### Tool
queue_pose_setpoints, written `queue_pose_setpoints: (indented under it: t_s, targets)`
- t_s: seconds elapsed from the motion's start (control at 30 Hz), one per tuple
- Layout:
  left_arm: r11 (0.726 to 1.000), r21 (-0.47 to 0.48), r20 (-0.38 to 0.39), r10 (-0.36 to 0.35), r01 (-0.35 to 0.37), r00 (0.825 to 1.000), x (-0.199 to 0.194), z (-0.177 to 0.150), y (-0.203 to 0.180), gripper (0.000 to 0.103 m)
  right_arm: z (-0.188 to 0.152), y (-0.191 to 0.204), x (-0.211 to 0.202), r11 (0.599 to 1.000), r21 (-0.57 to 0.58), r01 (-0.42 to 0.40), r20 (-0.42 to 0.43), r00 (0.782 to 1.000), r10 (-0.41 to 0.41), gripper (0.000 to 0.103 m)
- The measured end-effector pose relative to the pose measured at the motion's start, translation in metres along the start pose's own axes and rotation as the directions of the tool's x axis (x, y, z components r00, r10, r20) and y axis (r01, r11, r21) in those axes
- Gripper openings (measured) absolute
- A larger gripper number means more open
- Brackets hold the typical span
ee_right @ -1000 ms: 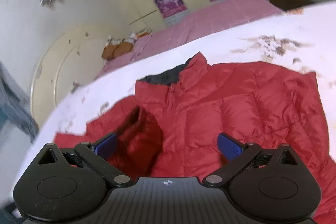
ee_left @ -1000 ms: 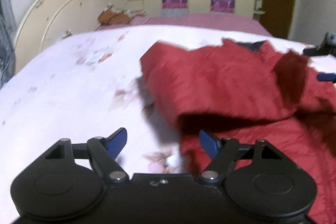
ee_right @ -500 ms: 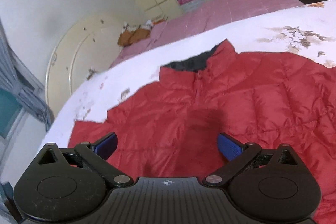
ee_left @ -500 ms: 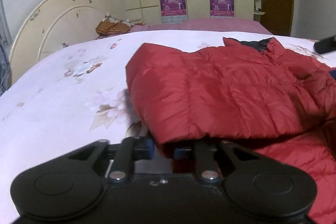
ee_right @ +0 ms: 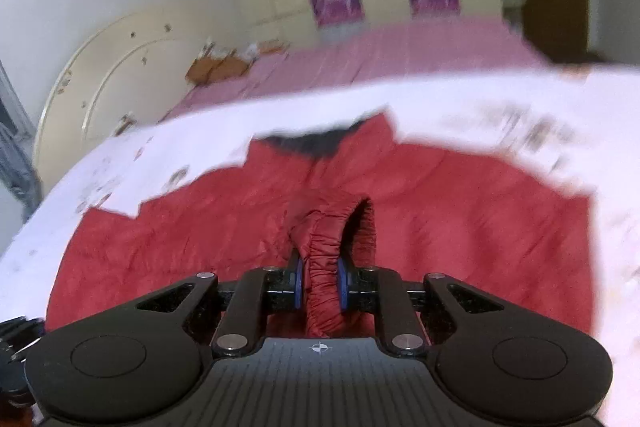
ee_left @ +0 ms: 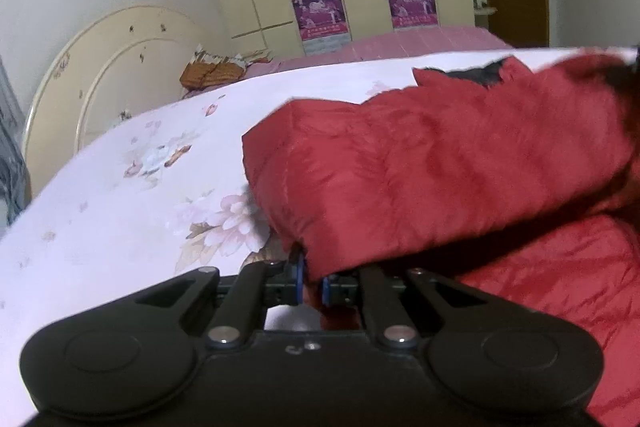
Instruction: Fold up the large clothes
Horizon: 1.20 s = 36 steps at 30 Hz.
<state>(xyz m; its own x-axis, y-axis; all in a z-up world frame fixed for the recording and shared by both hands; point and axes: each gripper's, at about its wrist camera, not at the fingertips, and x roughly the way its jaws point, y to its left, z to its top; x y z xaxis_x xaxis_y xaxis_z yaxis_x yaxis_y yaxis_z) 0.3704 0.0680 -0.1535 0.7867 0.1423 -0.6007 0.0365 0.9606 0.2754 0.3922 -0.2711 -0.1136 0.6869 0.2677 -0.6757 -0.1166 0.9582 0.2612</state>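
Note:
A red puffer jacket (ee_left: 440,167) with a dark collar (ee_left: 486,73) lies front up on a floral white bedsheet (ee_left: 120,207). In the left wrist view one sleeve is folded across the body. My left gripper (ee_left: 311,277) is shut on that fold's near edge, which hangs slightly lifted. In the right wrist view the jacket (ee_right: 200,227) spreads wide, and its elastic sleeve cuff (ee_right: 340,227) stands up in a loop. My right gripper (ee_right: 320,285) has its jaws closing on this cuff, with both blue pads against the gathered fabric.
A cream rounded headboard (ee_left: 100,75) stands at the left. A brown basket (ee_left: 212,73) sits on a pink bedspread (ee_right: 380,59) behind the sheet. Cupboards with purple posters (ee_left: 320,7) line the far wall. Bare sheet lies left of the jacket.
My left gripper shut on the sleeve fold and lifted it a little. My right gripper went from wide open over the jacket to clamped on the cuff, with the view rolling.

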Motion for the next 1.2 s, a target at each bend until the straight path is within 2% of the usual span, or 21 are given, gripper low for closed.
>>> queue_pose_setpoints:
  t_s: [0.07,0.13,0.23,0.37,0.47,0.5,0.53,0.57,0.7,0.77,0.97,1.2]
  targets:
    - [0.999,0.033,0.005,0.003,-0.003,1.000,-0.001,0.000,-0.008,0.025,0.002,-0.015,-0.006,0.998,-0.014,0.054,0.000,0.999,-0.054,0.016]
    - [0.998,0.056,0.001,-0.010,0.009,1.000,0.000,0.001,-0.016,0.026,-0.002,-0.032,-0.008,0.994,-0.021,0.108,-0.017,0.994,-0.108,0.016]
    - [0.997,0.076,-0.017,-0.029,0.031,0.999,0.003,0.000,-0.025,0.024,-0.012,-0.055,-0.006,0.990,0.018,0.141,-0.069,0.988,-0.140,0.016]
    - [0.994,0.084,-0.055,-0.062,0.067,0.997,0.010,-0.004,-0.028,0.020,-0.029,-0.064,0.008,0.978,-0.039,0.204,-0.117,0.971,-0.207,0.016]
    - [0.993,0.071,-0.084,-0.090,0.096,0.992,0.010,-0.001,-0.021,0.019,-0.035,-0.066,0.018,0.977,-0.065,0.202,-0.161,0.964,-0.210,0.017]
    - [0.991,0.050,-0.092,-0.117,0.122,0.989,0.005,0.002,-0.015,0.019,-0.034,-0.066,0.014,0.974,-0.076,0.215,-0.154,0.962,-0.224,0.023]
    - [0.990,0.027,-0.099,-0.132,0.135,0.986,0.001,0.004,-0.010,0.024,-0.033,-0.067,0.008,0.970,-0.077,0.233,-0.139,0.960,-0.241,0.040]
    - [0.989,-0.004,-0.110,-0.146,0.146,0.983,-0.003,0.005,-0.003,0.027,-0.031,-0.069,0.003,0.966,-0.070,0.247,-0.116,0.960,-0.254,0.052]
    - [0.976,-0.141,-0.127,-0.183,0.165,0.975,-0.016,0.014,0.020,0.029,-0.021,-0.070,-0.023,0.973,-0.028,0.230,-0.030,0.972,-0.231,0.053]
    - [0.971,-0.172,-0.122,-0.186,0.164,0.975,-0.017,0.022,0.021,0.029,-0.015,-0.062,-0.029,0.976,-0.044,0.215,0.005,0.977,-0.215,0.053]
    - [0.974,-0.158,-0.103,-0.178,0.160,0.979,-0.007,0.050,0.005,0.029,-0.006,-0.028,-0.023,0.977,-0.124,0.173,0.043,0.985,-0.169,0.053]
    - [0.979,-0.108,-0.102,-0.184,0.173,0.978,0.019,0.071,-0.018,0.029,-0.004,-0.009,0.012,0.979,-0.148,0.139,0.019,0.990,-0.137,0.053]
